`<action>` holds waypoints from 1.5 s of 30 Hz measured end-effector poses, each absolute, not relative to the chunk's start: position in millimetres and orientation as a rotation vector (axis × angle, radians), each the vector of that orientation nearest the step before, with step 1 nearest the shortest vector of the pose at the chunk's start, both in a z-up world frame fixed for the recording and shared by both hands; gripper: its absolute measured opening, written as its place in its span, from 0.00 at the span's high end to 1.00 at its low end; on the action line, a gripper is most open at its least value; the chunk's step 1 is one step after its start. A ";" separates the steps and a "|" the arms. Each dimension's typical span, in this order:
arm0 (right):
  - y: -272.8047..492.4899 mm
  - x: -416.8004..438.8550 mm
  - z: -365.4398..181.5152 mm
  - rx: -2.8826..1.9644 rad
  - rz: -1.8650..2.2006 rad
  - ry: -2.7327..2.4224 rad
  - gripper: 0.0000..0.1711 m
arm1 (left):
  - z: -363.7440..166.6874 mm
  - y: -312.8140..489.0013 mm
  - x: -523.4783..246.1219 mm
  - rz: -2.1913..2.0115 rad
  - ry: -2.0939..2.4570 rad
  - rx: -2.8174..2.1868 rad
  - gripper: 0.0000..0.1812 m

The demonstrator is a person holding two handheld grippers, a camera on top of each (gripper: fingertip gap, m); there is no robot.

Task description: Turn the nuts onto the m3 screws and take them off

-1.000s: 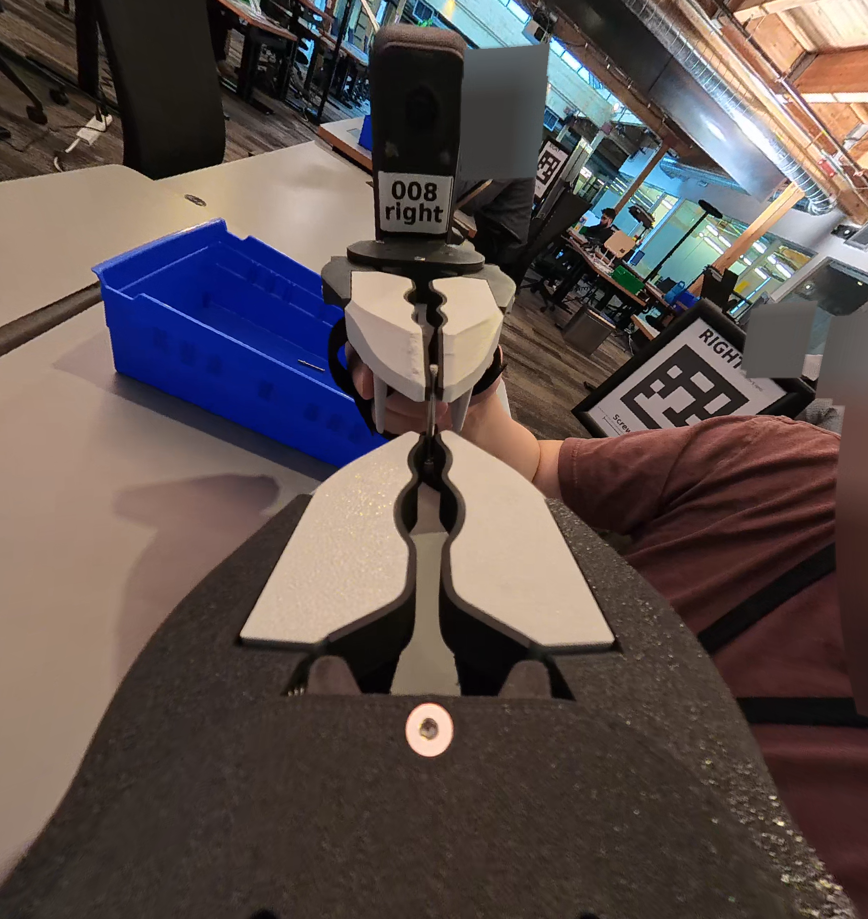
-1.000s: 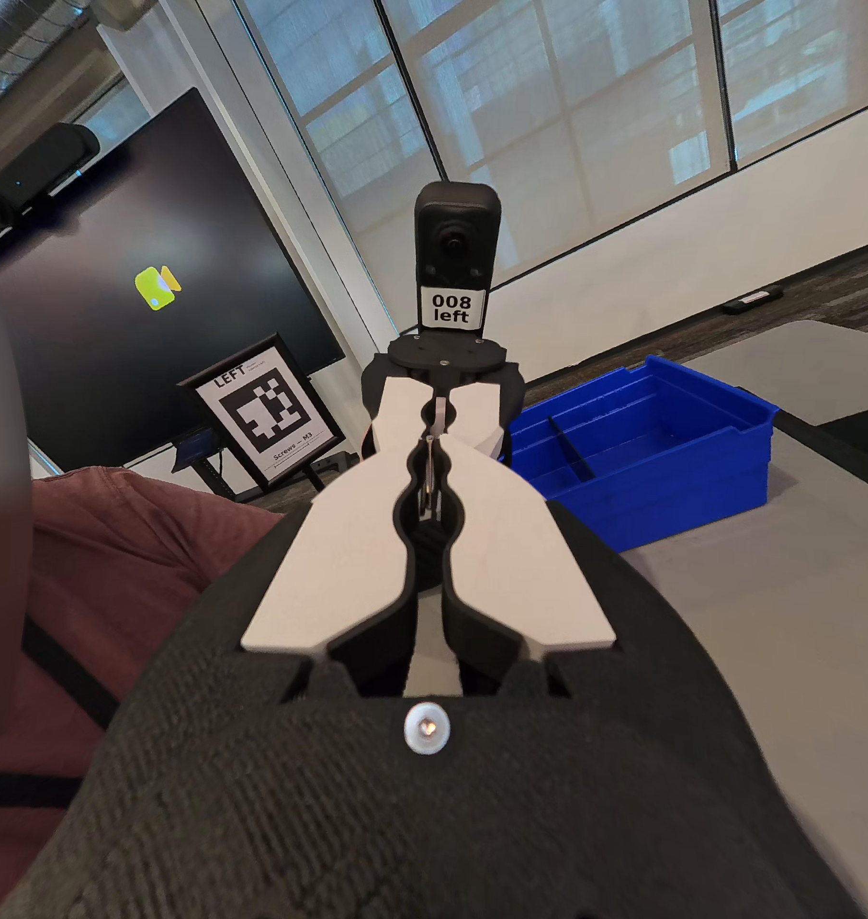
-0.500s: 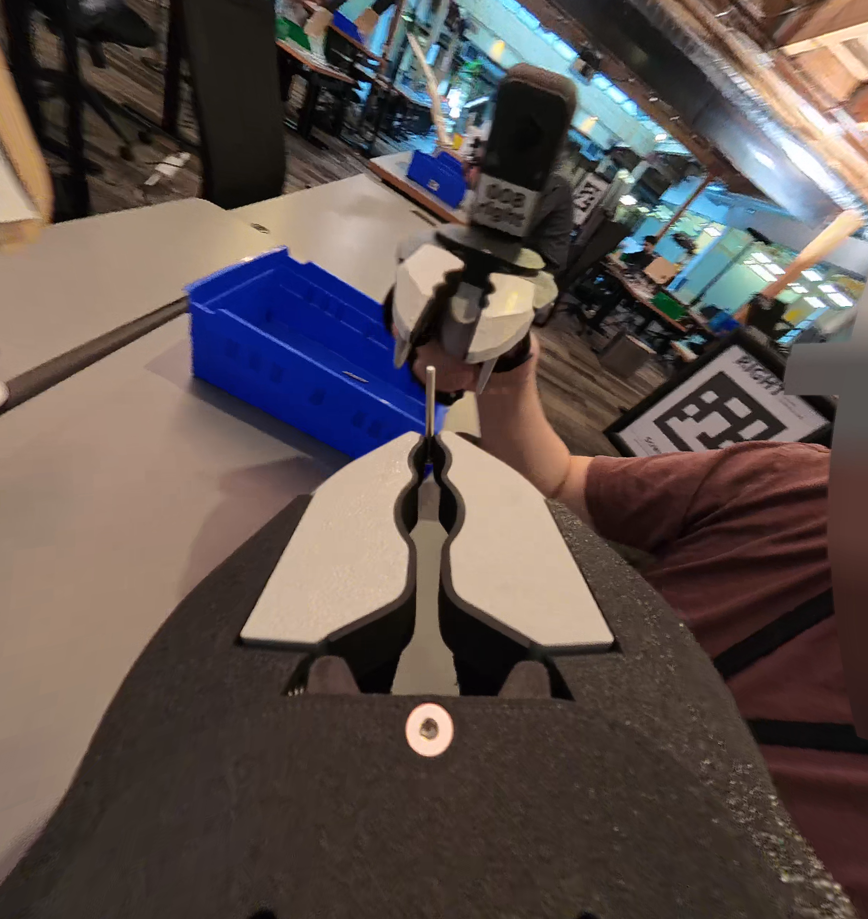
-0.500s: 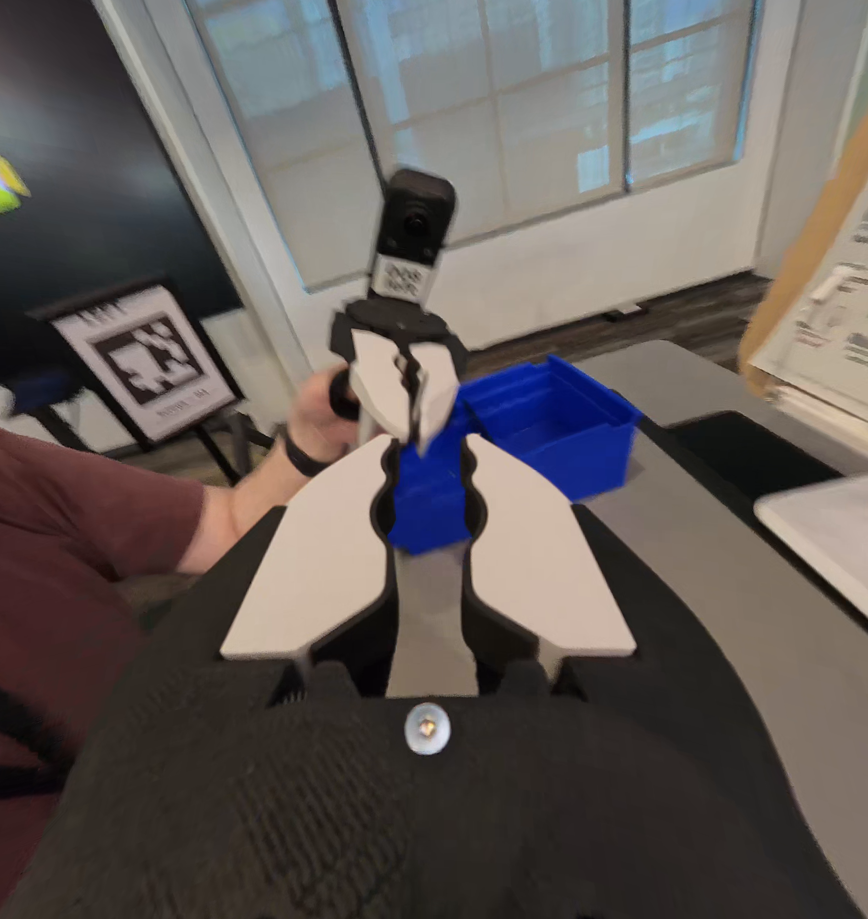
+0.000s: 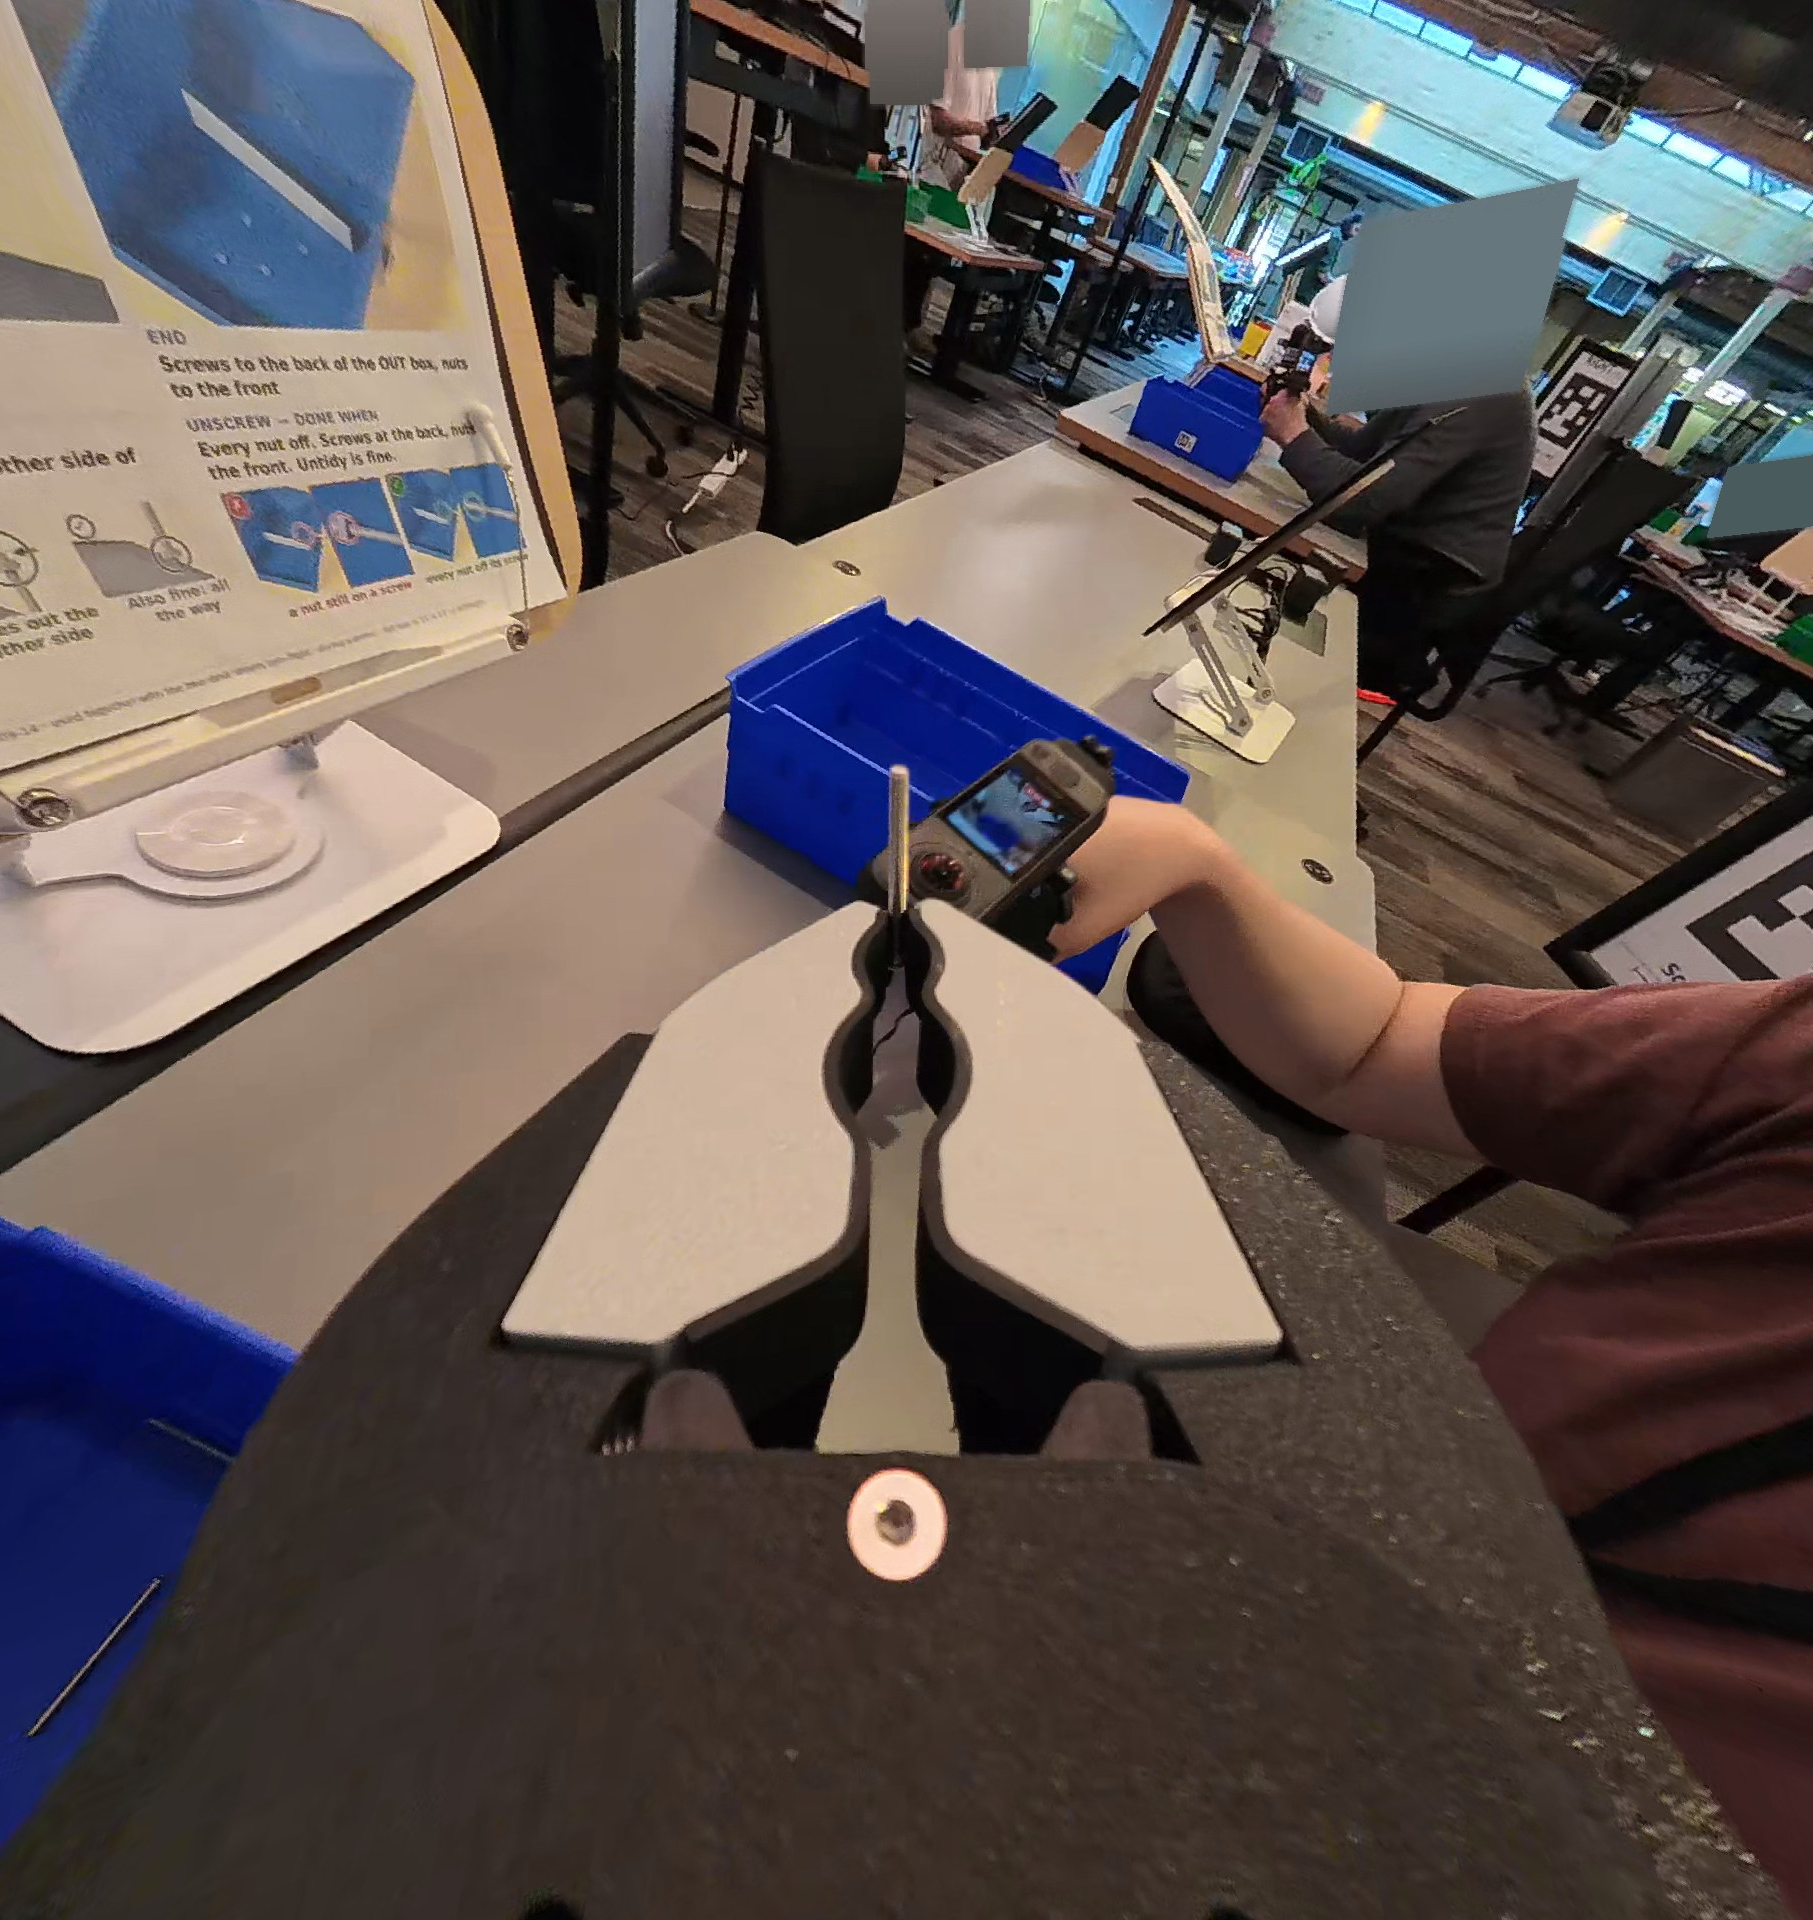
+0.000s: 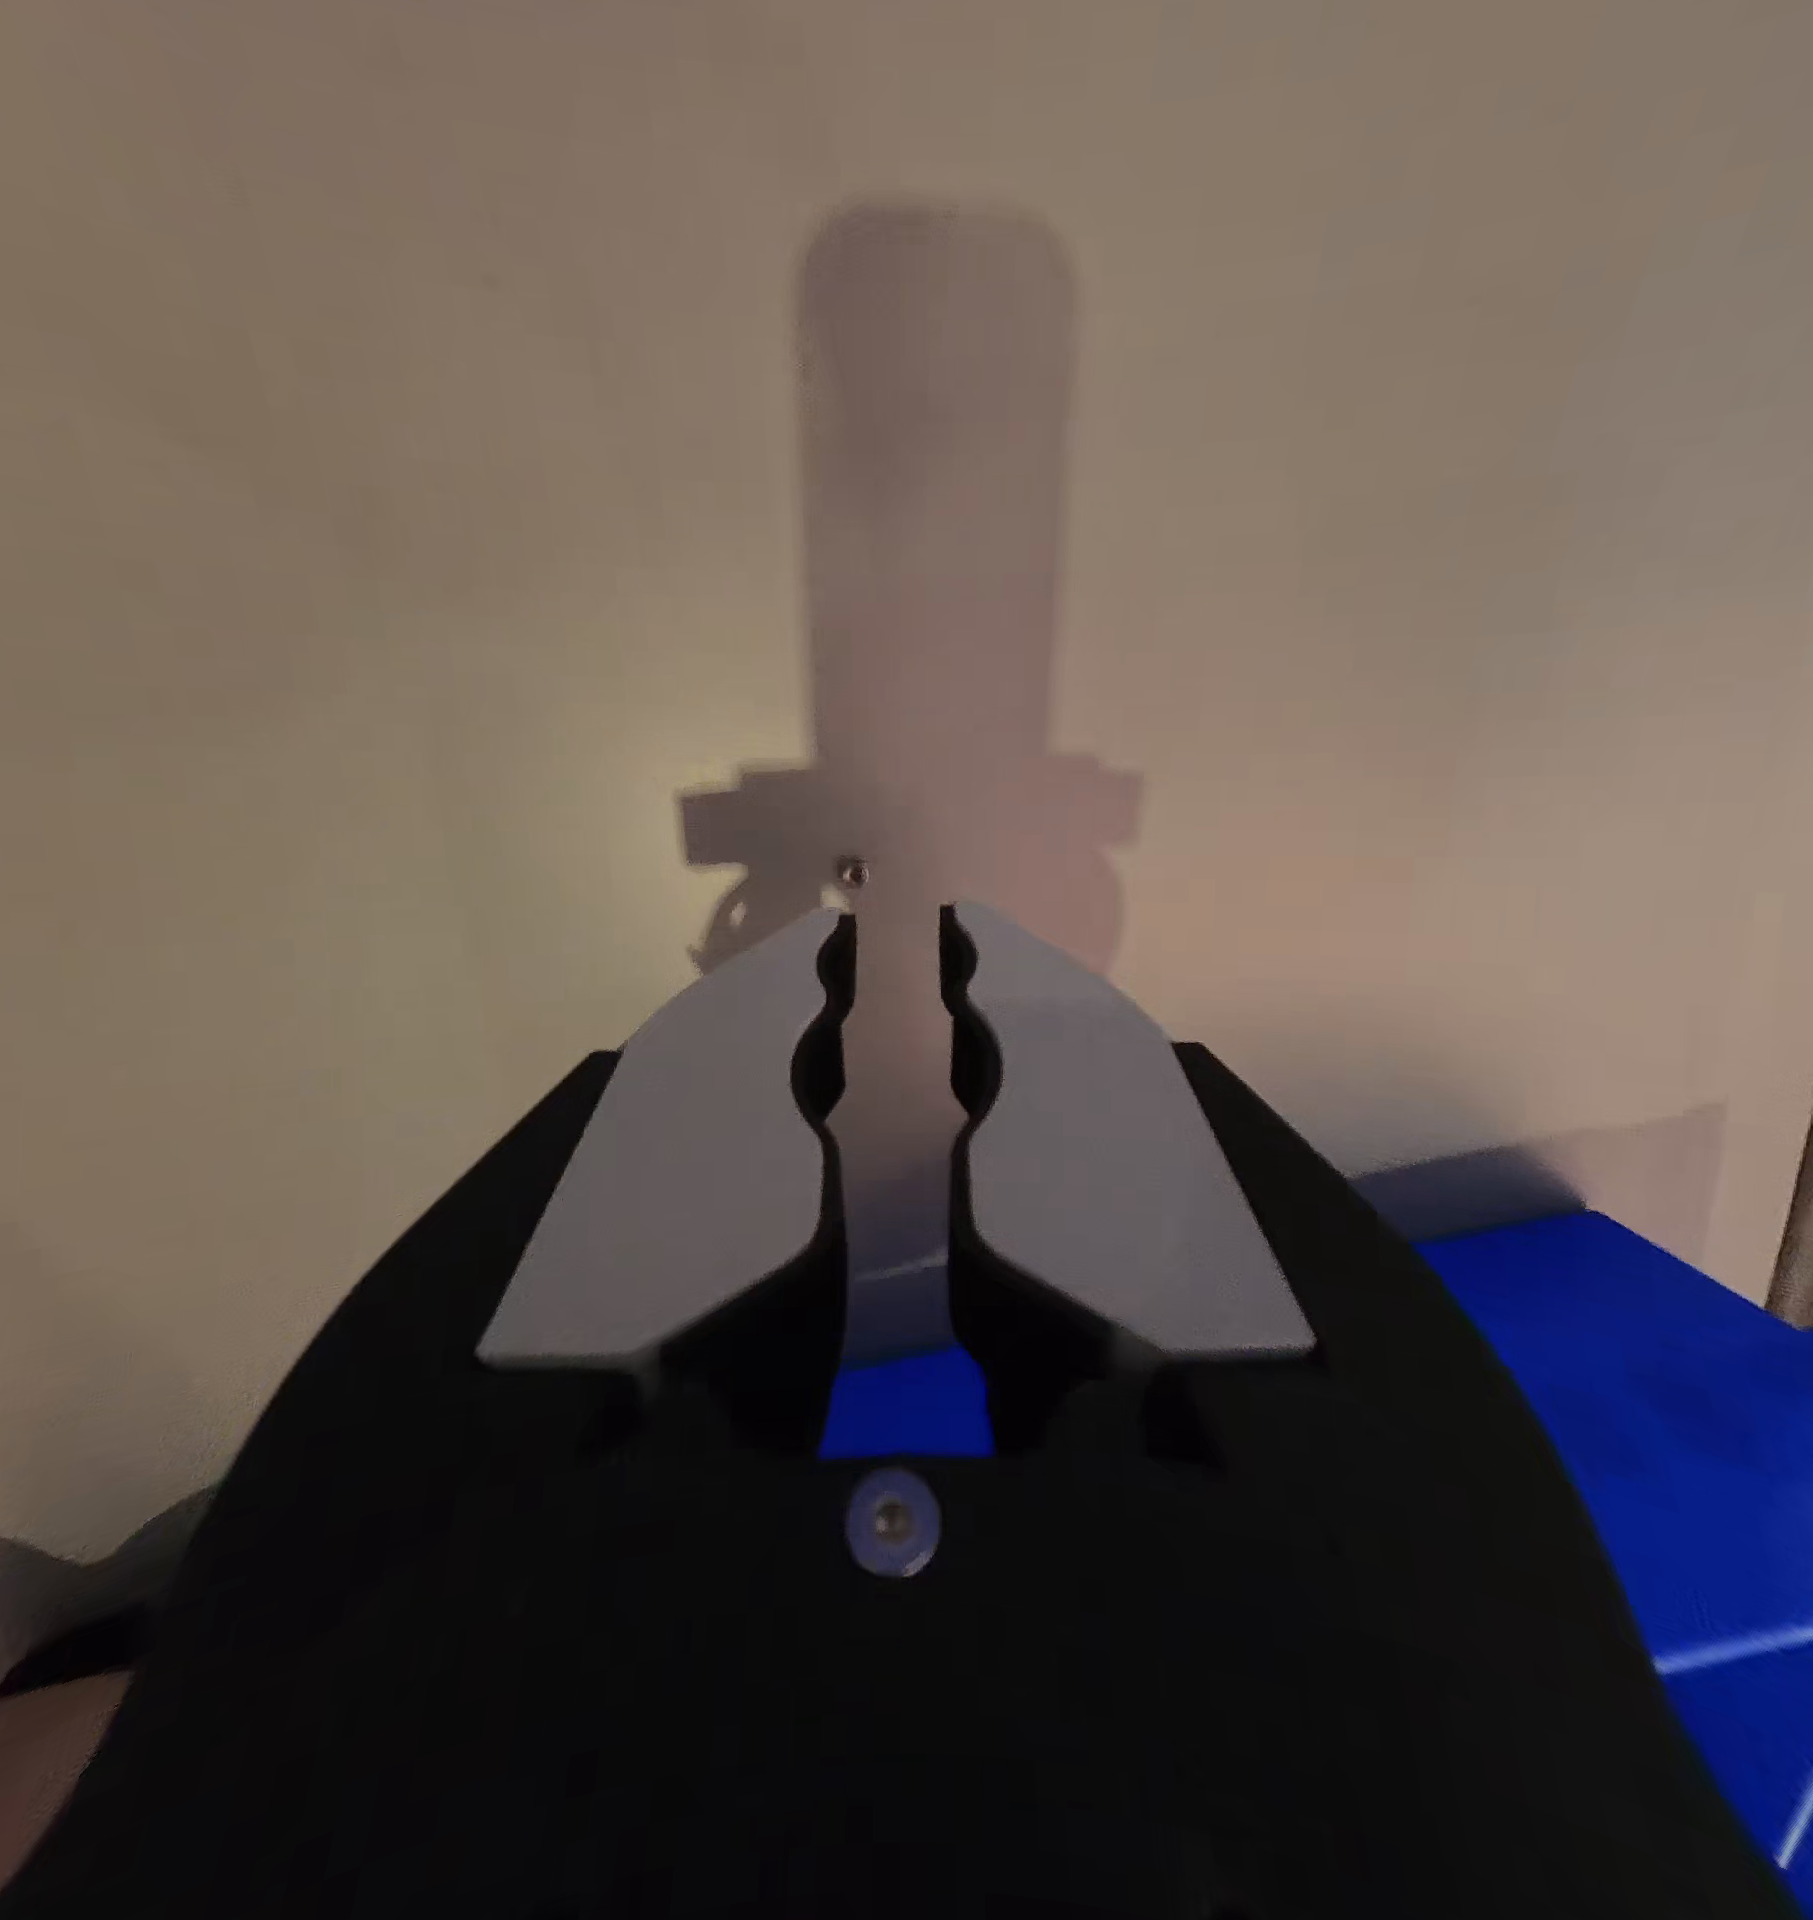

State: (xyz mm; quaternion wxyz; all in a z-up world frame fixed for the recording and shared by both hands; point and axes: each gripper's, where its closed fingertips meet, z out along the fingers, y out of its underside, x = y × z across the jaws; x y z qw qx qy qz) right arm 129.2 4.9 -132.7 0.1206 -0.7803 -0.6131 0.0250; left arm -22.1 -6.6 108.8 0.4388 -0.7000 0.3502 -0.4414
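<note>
Screw (image 5: 897, 840) first: a long, thin M3 one stands upright out of the tips of the left gripper (image 5: 897, 914), whose jaws are pressed together on its lower end, above the grey table (image 5: 382, 1039). No nut shows on the bare shaft. Beyond it sits a blue bin (image 5: 840, 748) with dividers, and the person's hand carries the right gripper (image 5: 995, 831) down at that bin, so from the left wrist view I see only the back of its camera and cannot see its fingers.

The right wrist view supplies the rest. The right gripper (image 6: 894, 914) has its jaws a narrow gap apart and nothing between them. Just off the left fingertip a small round metal piece (image 6: 855, 871) lies on a pale, dim surface with the tool's own shadow across it; it may be a nut, though it is too small and blurred to be sure. A blue bin wall (image 6: 1660, 1455) shows at the lower right of that view.

My reading is that the unscrewing half is in hand: nut off, right tool at the bin, and the screw not yet put away. Next, I judge, the left tool has to carry the screw over its bin compartment and part its jaws only once there, since so slim a pin will roll or bounce if let go high.
</note>
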 end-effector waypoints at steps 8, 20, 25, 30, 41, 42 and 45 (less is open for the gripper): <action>1.9 129.9 -156.3 -2.312 0.046 -1.880 0.86 | 109.4 -12.2 -18.8 -1.115 0.919 -1.736 0.99; -1.5 127.5 -162.3 -2.161 0.090 -2.038 0.88 | 108.1 -27.9 -0.1 -1.095 1.035 -1.730 0.99; -4.0 127.5 -163.3 -2.163 0.178 -2.064 0.90 | 110.7 -36.1 4.6 -1.104 1.066 -1.720 0.99; -3.6 127.8 -163.5 -2.150 0.188 -2.092 0.91 | 111.7 -48.2 12.9 -1.122 1.127 -1.708 0.99; -6.6 127.6 -163.9 -2.085 0.146 -2.132 0.96 | 104.9 -49.5 23.4 -1.100 1.163 -1.722 0.99; -6.6 127.9 -163.7 -2.063 0.129 -2.146 0.96 | 102.0 -47.4 23.8 -1.090 1.164 -1.734 0.99; -7.3 126.8 -153.6 -2.004 0.114 -2.151 0.96 | 88.5 -35.7 22.3 -0.998 1.172 -1.786 0.99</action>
